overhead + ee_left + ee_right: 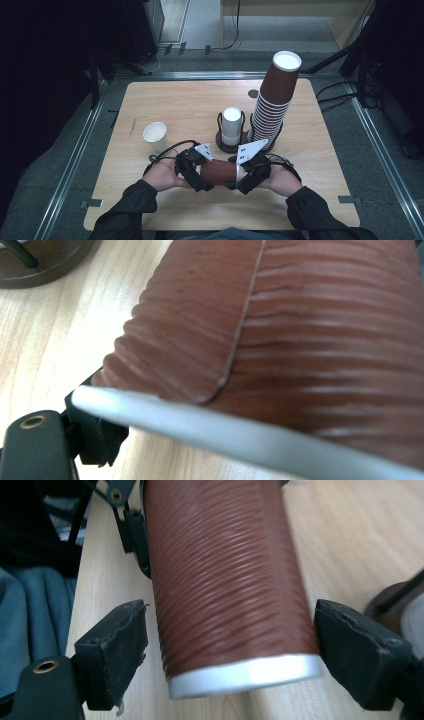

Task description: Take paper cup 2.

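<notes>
Brown ribbed paper cup, lying on its side just above the wooden table, spans the gap between the two hand-held grippers near the table's front edge. Left gripper closes around one end of the cup; in the left gripper view the cup's corrugated wall and white rim sit directly against the one jaw that can be seen, so the jaws pinch the cup across its width. Right gripper meets the opposite end. In the right gripper view the cup lies between that gripper's two black jaws, rim toward the camera; one pad touches the cup's wall near the rim, while a narrow gap separates the other pad from it, so these jaws stand spread around the cup rather than pressed on it. Left hand and right hand each hold their tool from the outer side, with dark sleeves entering from the bottom of the high view.

Behind the grippers, a dark wire holder carries a short stack of white cups. Just beside it rises a tall, leaning stack of brown cups. A single white cup stands upright, apart, on the left part of the table.
</notes>
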The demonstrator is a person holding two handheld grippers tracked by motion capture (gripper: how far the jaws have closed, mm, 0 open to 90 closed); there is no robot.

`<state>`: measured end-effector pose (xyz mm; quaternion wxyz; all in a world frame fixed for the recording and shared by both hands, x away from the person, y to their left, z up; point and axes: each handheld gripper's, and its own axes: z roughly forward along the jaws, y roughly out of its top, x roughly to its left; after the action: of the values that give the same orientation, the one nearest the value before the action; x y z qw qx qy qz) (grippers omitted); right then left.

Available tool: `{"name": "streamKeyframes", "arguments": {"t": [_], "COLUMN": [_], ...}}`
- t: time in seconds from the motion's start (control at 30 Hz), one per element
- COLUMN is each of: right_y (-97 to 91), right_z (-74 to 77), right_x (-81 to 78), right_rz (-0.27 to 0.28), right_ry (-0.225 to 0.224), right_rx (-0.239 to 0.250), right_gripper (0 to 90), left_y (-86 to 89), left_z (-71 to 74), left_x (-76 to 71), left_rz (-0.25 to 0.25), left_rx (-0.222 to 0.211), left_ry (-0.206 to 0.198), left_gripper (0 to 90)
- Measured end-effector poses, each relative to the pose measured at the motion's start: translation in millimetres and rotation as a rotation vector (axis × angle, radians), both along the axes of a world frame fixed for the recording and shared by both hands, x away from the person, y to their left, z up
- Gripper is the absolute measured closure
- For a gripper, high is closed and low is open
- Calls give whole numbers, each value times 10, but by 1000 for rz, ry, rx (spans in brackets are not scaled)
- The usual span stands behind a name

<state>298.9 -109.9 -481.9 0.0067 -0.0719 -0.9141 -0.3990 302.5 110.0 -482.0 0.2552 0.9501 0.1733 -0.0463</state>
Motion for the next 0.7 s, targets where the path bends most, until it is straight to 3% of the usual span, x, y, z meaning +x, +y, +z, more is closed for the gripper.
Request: {"name": "streamKeyframes", "arguments": {"t": [0.13, 0.43, 0.5, 0.57, 0.7], "right_y": [75, 150, 143, 127, 92], "right_z": [-65, -87, -75, -50, -18], "right_x": [-11, -38, -34, -29, -18], "right_rz": [16, 33, 40, 44, 36], "right_ry": [-8, -29, -28, -37, -36], "right_rx": [-38, -65, -67, -59, -42], "right_gripper": [156, 209, 213, 212, 212], "left_y": [-35, -66, -59, -32, 10], "left_z": [-7, -15, -11, 5, 40], "left_x": [-16, -27, -34, -36, -34], "left_rz": [-10, -13, -18, -10, 8], "left_rx": [9, 20, 1, -45, -63], "left_ry": [6, 7, -9, -20, -41], "left_gripper": [95, 86, 77, 63, 20]}}
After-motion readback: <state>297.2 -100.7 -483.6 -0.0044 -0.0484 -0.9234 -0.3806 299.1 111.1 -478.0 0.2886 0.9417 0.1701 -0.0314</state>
